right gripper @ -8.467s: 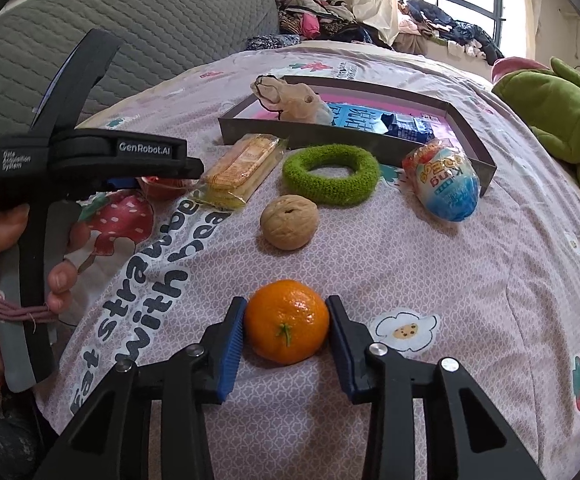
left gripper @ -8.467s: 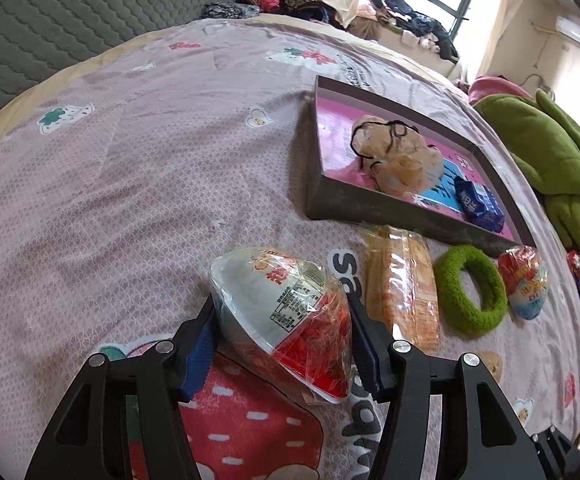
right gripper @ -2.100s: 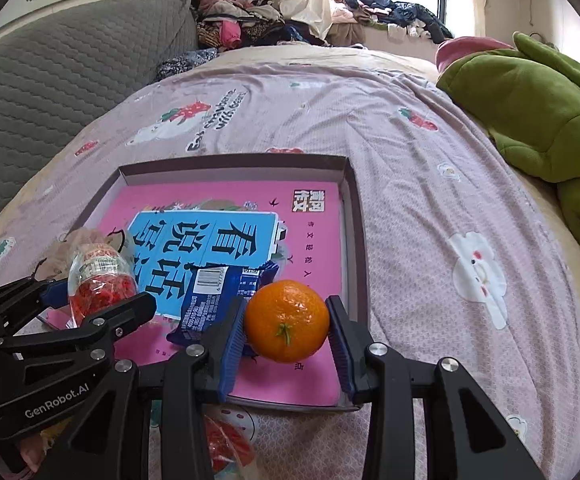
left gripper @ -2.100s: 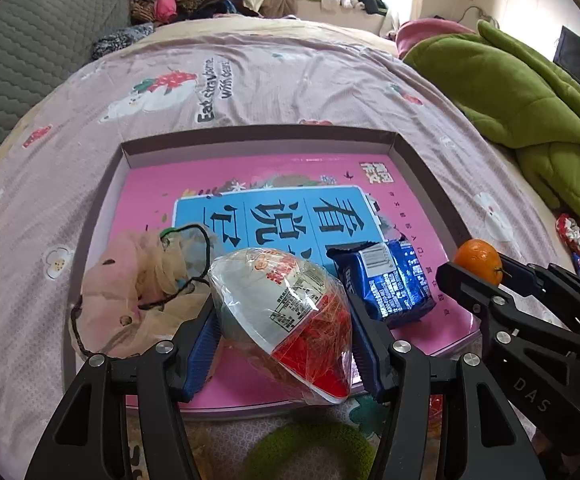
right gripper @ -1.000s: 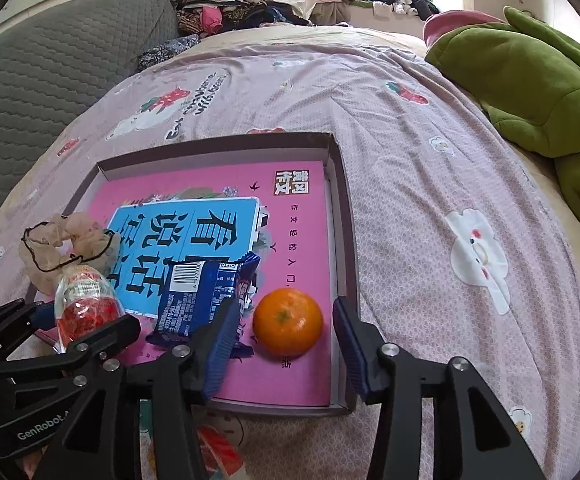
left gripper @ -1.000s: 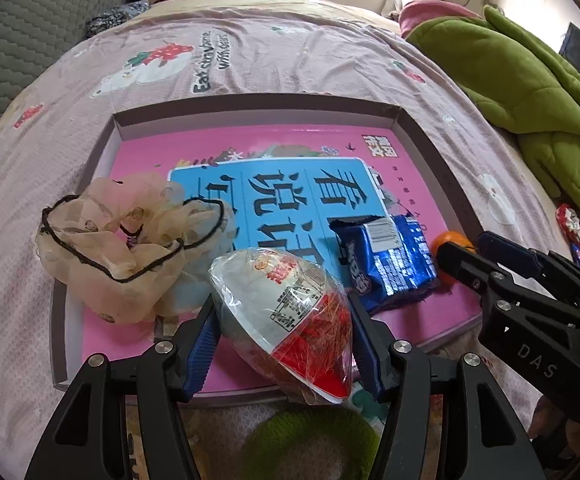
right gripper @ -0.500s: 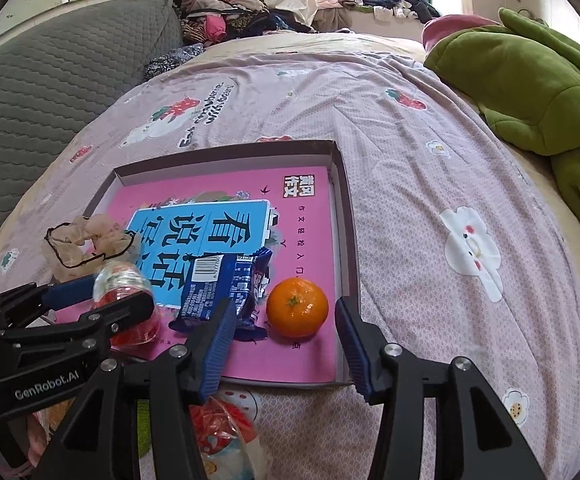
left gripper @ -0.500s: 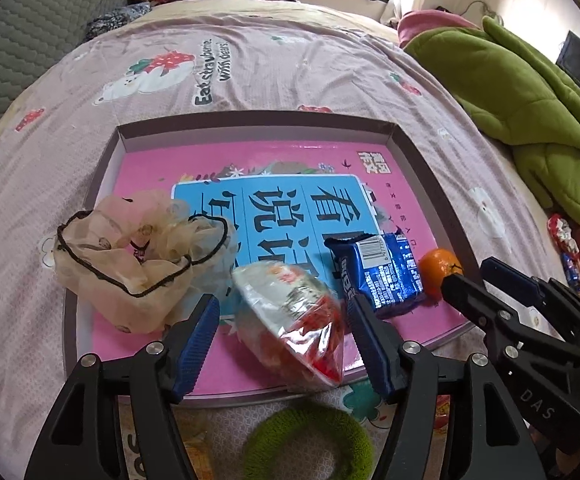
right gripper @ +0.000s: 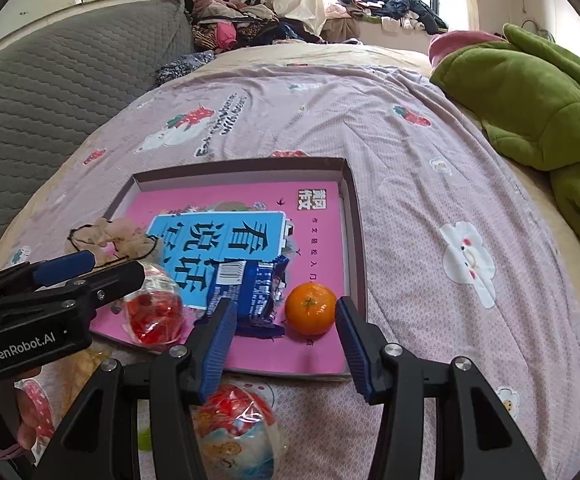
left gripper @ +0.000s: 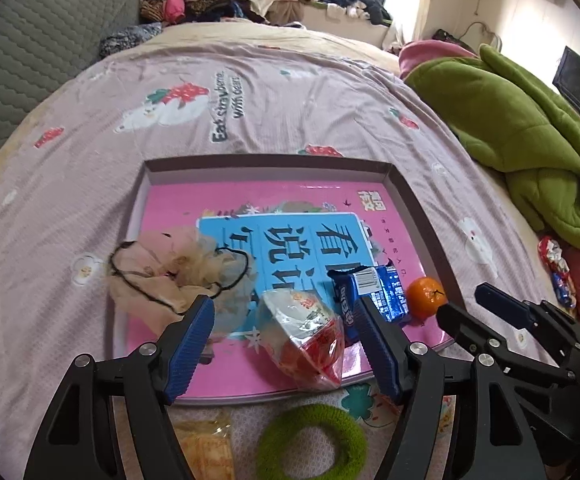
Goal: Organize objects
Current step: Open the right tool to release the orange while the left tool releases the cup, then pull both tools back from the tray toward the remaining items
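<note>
Left wrist view: the left hand-held gripper [left gripper: 282,336], earlier pinching the snack bag [left gripper: 303,340], is spreading; the bag now lies free in the tray [left gripper: 409,196].

Right wrist view: the right hand-held gripper [right gripper: 286,332] stays spread, lifted off the orange [right gripper: 310,314] lying in the tray.

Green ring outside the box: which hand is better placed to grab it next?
Probably left. The green ring lies just below the left gripper, whose empty jaws are opening. From the right gripper, only a green sliver shows.
</note>
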A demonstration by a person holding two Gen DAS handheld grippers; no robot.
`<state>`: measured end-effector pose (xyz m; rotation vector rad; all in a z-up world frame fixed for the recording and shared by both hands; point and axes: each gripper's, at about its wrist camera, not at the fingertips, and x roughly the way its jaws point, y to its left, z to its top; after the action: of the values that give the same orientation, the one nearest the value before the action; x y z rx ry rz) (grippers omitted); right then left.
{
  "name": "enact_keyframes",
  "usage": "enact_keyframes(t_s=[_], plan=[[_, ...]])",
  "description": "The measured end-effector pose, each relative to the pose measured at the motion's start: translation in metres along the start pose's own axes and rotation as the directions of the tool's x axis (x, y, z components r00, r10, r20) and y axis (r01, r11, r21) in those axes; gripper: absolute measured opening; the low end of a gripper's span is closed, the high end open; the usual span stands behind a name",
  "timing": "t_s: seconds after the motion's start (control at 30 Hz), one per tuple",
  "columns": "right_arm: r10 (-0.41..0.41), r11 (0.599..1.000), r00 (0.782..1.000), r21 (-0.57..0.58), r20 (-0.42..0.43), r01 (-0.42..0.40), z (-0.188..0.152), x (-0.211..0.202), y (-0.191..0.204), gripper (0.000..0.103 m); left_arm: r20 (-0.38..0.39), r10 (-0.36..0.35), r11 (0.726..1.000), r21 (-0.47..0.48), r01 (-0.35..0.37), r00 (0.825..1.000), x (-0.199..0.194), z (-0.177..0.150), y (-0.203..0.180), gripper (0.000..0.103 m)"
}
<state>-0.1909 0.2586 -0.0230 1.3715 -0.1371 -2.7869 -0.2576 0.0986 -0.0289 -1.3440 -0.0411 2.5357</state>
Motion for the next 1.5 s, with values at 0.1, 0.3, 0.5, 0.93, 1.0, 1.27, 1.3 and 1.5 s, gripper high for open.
enact_keyframes(t_s=[0.1,0.3,0.5,0.93,1.0,1.27,1.3,1.5], plan=[[0.002,1.000,1.000,-0.008,0.016,-0.002,0.002,-0.010,0.003,0.051,0.015,0.024,1.000,0.000,-0.024,1.000,-0.010,-0.001,0.001,0.074],[0.026,1.000,0.998,-0.011,0.059,-0.025,-0.001,-0.032,0.008,0.059,0.050,0.040,0.999,-0.035,-0.039,0.998,-0.033,-0.009,0.009,0.074],[0.029,1.000,0.994,-0.016,0.105,-0.027,-0.004,-0.052,0.012,0.059,0.094,0.039,0.998,-0.051,-0.035,0.995,-0.055,-0.018,0.014,0.075],[0.039,0.999,0.979,-0.044,0.198,-0.030,-0.008,-0.094,0.019,0.067,0.201,0.037,0.999,-0.025,-0.033,0.979,-0.110,-0.029,0.013,0.076],[0.038,0.998,0.978,-0.047,0.203,-0.030,-0.009,-0.097,0.020,0.067,0.212,0.041,0.999,-0.022,-0.037,0.976,-0.117,-0.032,0.013,0.076],[0.049,0.998,0.976,-0.058,0.214,-0.037,-0.016,-0.106,0.020,0.067,0.190,0.004,1.000,-0.032,0.002,0.982,-0.122,-0.051,0.014,0.076],[0.036,0.998,0.975,-0.064,0.220,-0.022,-0.017,-0.108,0.021,0.067,0.184,-0.010,0.999,-0.038,0.017,0.983,-0.123,-0.053,0.015,0.076],[0.018,0.997,0.973,-0.081,0.230,0.000,-0.028,-0.115,0.026,0.067,0.200,-0.001,1.000,-0.025,0.006,0.980,-0.131,-0.067,0.014,0.076]])
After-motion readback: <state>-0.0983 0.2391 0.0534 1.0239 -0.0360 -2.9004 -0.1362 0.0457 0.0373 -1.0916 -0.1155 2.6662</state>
